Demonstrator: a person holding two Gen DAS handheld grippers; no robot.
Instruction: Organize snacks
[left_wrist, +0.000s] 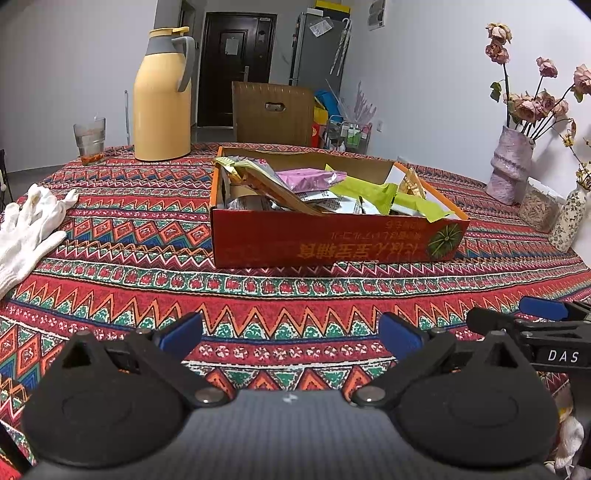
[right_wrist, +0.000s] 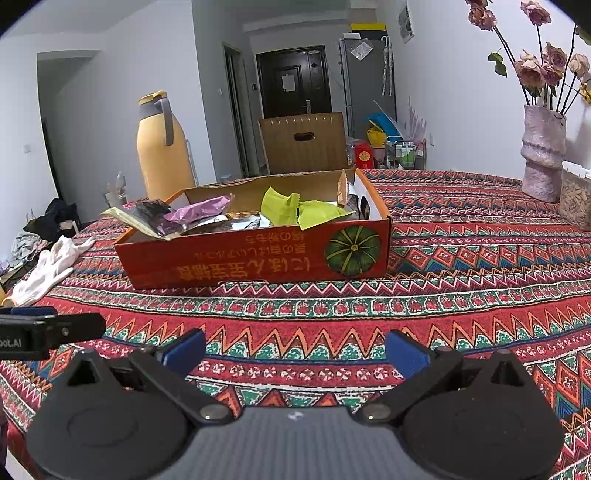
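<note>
Snacks (left_wrist: 332, 192) lie heaped in the orange box (left_wrist: 332, 240) on the counter (left_wrist: 147, 258), straight ahead of both tools, its long side facing them. Left tool (left_wrist: 291, 332) sits squarer to it; right tool (right_wrist: 295, 349) sees it ahead-left. Both gape wide, holding nothing

One orange box (left_wrist: 332, 240) ahead of fingers, snack packets (left_wrist: 317, 192) heaped inside, overlapping, uncountable. One yellow flask (left_wrist: 162, 99), one glass (left_wrist: 89, 138), one white glove (left_wrist: 29, 225) left-ahead. Two vases (left_wrist: 511, 166) right-ahead.
</note>
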